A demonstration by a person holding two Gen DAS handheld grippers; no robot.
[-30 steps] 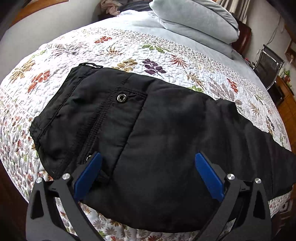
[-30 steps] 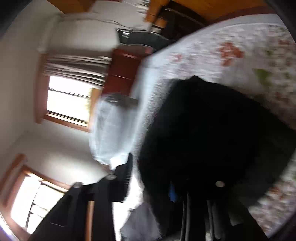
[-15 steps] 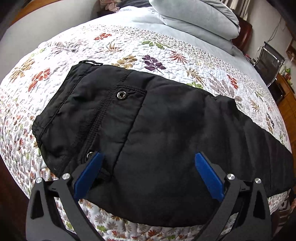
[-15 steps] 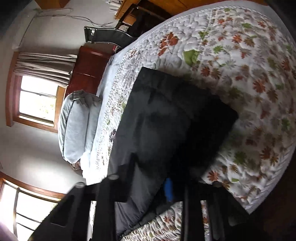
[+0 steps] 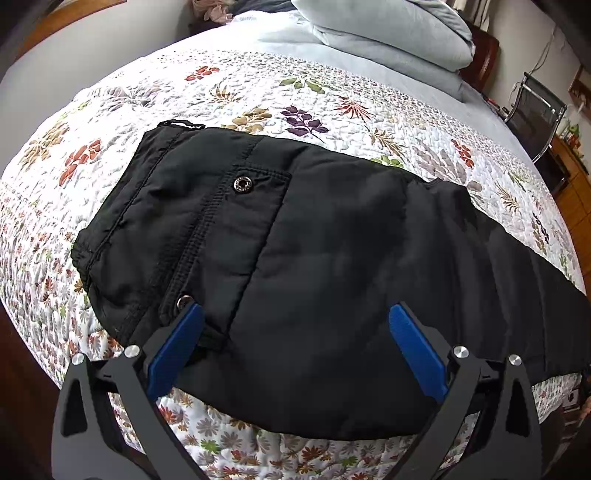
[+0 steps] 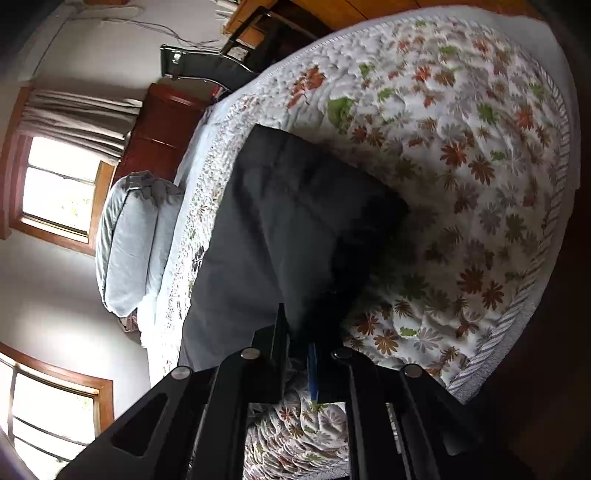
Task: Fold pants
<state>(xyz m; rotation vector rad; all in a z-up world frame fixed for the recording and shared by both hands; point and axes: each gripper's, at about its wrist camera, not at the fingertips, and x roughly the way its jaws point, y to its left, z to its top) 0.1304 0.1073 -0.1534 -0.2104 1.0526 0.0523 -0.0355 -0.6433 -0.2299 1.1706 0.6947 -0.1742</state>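
Two handheld grippers are working over black pants that are lying flat across a floral quilt on a bed, waistband toward the left of the left wrist view and the legs trailing off to the right. The left gripper is hovering above the seat area with its jaws spread wide and nothing between the blue pads; a metal snap is showing on the back pocket, and a second snap is sitting just beside the left pad.

The right gripper is at the leg end, where the pants are reaching toward the quilt's corner. Its jaws have just been closing and are now nearly together, pinching the dark cloth at the near edge (the contact itself is shadowed, though fabric is running into the narrow gap).

Pale blue pillows are stacked at the head of the bed. Beyond the bed's far side, a black chair is standing, and the right wrist view is showing a curtained window.
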